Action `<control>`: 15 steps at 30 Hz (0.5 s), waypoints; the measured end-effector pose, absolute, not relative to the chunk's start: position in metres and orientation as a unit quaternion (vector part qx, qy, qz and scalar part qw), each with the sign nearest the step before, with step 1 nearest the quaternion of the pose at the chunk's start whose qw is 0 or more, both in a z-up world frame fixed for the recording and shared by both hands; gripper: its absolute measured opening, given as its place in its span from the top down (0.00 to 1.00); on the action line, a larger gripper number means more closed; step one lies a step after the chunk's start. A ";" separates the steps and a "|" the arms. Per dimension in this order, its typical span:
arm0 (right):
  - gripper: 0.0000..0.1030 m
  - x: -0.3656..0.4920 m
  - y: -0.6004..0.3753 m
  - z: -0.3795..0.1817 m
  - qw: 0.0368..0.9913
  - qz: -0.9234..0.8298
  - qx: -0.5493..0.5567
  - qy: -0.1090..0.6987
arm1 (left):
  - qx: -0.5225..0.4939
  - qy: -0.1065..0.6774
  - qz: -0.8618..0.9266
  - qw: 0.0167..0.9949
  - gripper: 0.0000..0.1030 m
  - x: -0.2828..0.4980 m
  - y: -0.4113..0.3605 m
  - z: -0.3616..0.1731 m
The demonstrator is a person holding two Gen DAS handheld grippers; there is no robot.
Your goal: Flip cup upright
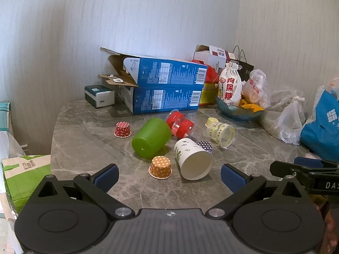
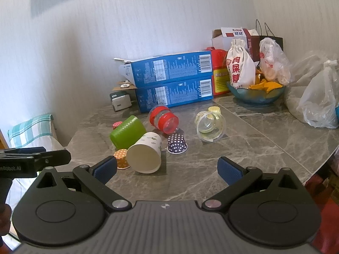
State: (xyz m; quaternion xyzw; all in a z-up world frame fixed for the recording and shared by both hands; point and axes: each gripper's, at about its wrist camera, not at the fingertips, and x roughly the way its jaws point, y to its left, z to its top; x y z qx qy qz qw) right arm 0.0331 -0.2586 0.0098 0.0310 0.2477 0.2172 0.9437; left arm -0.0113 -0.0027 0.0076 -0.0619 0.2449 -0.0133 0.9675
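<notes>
Several cups lie on the grey marble table (image 1: 89, 139). A white paper cup (image 1: 191, 160) (image 2: 146, 151) lies on its side, mouth toward me. A green cup (image 1: 151, 137) (image 2: 127, 132), a red-banded clear cup (image 1: 180, 124) (image 2: 164, 120) and a yellow-banded clear cup (image 1: 224, 132) (image 2: 209, 127) also lie on their sides. Small dotted cups stand upside down: orange (image 1: 160, 167) (image 2: 121, 158), red (image 1: 122, 129), navy (image 1: 205, 146) (image 2: 177, 143). My left gripper (image 1: 169, 175) is open and empty, just short of the white cup. My right gripper (image 2: 167, 168) is open and empty, near it too.
Two stacked blue boxes (image 1: 167, 89) (image 2: 173, 82) and a tissue pack (image 1: 99, 96) stand at the back. A glass bowl (image 1: 239, 110) (image 2: 256, 95) holds a white pouch and snacks. Plastic bags (image 2: 317, 101) lie at the right. The table edge curves at left.
</notes>
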 end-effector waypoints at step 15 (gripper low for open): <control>0.01 0.036 -0.259 0.007 0.943 0.217 0.033 0.249 | -0.063 0.251 -0.015 0.966 0.00 -0.004 -0.005 0.005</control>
